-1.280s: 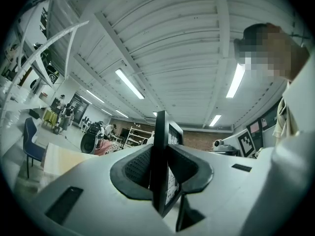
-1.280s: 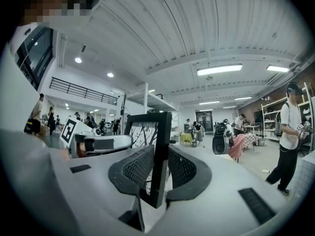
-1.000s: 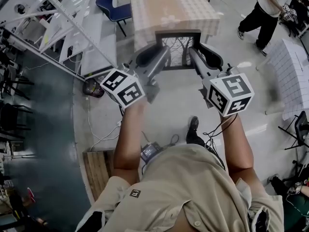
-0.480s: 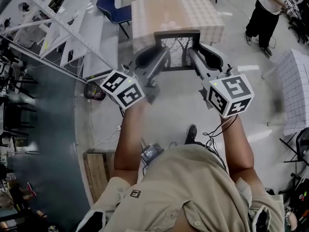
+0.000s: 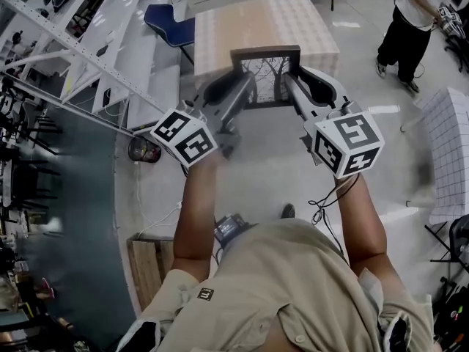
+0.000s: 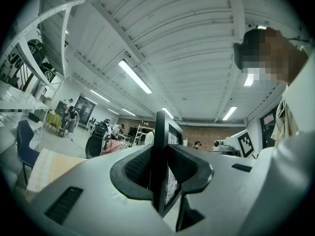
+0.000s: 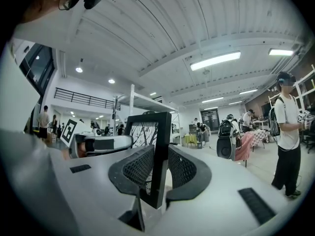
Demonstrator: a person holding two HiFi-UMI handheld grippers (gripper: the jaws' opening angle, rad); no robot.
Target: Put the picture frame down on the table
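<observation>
A black picture frame (image 5: 265, 75) with a bare-tree print is held upright in the air, over the near edge of a table with a checked cloth (image 5: 264, 22). My left gripper (image 5: 248, 86) is shut on the frame's left side, and my right gripper (image 5: 289, 85) is shut on its right side. In the left gripper view the frame's edge (image 6: 160, 161) stands pinched between the dark pads (image 6: 137, 168). In the right gripper view the frame (image 7: 158, 156) sits likewise between the ribbed pads (image 7: 138, 171).
A blue chair (image 5: 170, 19) stands left of the table, beside white shelving (image 5: 110, 42). A person in black trousers (image 5: 407, 20) stands at the far right. Another checked table (image 5: 448, 145) is at the right edge. A wooden pallet (image 5: 146, 259) and cables lie on the floor.
The table and floor have slid nearer and lower in the head view as I carry the frame toward the table. Both grippers keep the same hold on the frame.
</observation>
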